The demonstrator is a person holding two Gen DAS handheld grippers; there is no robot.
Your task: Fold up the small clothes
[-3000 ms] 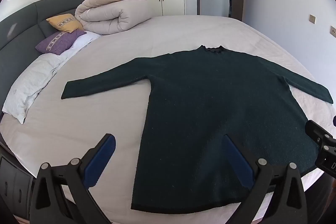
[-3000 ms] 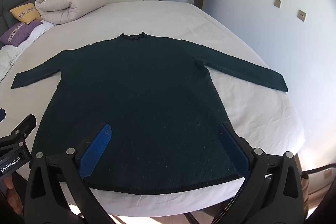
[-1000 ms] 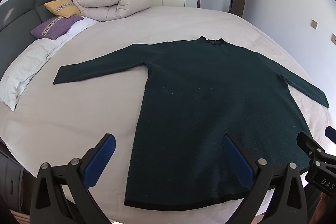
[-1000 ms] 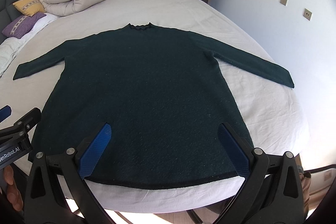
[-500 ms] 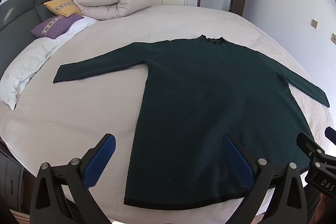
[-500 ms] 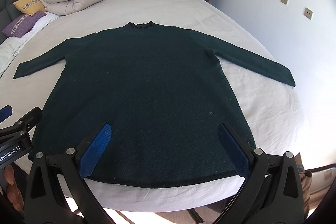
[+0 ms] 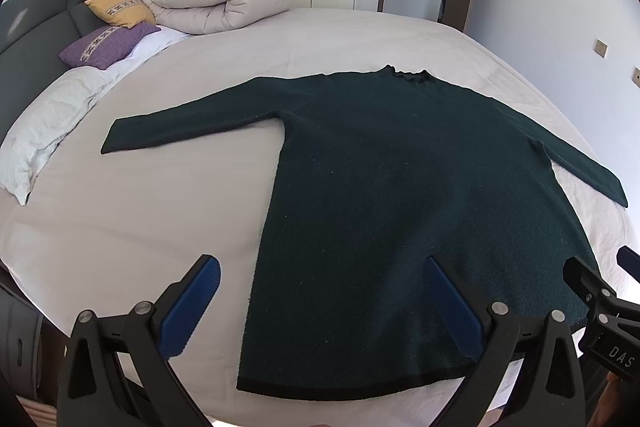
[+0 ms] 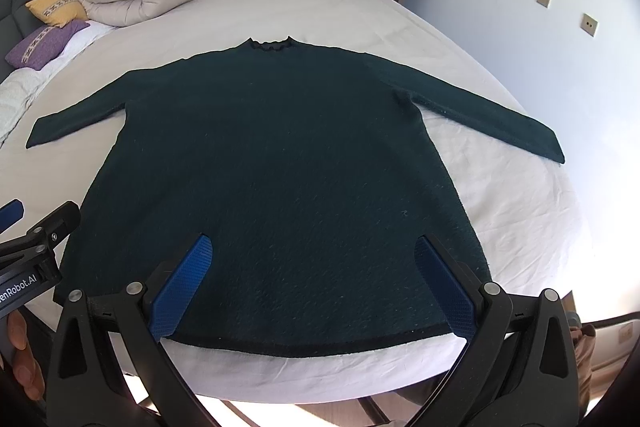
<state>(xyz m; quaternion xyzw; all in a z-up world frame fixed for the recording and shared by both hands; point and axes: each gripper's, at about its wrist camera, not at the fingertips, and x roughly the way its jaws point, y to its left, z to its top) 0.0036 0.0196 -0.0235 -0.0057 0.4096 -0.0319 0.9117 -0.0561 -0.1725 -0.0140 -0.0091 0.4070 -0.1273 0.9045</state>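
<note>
A dark green long-sleeved sweater (image 7: 400, 187) (image 8: 288, 163) lies flat on the bed, both sleeves spread out and its collar pointing away from me. My left gripper (image 7: 320, 291) is open and hovers above the hem's left part, holding nothing. My right gripper (image 8: 314, 275) is also open, just above the hem near the bed's front edge, with nothing between its blue pads (image 8: 182, 283). The hem (image 8: 304, 347) runs just in front of the right gripper's fingertips.
The white bed sheet (image 7: 140, 211) surrounds the sweater. A rolled beige duvet (image 7: 212, 3) and yellow (image 7: 120, 9) and purple (image 7: 106, 45) pillows sit at the far left by the dark headboard. A wall with sockets (image 8: 588, 23) stands close on the right.
Both grippers stay open and nearly still. The views have shifted only slightly since half a second ago; the sweater has not moved.
</note>
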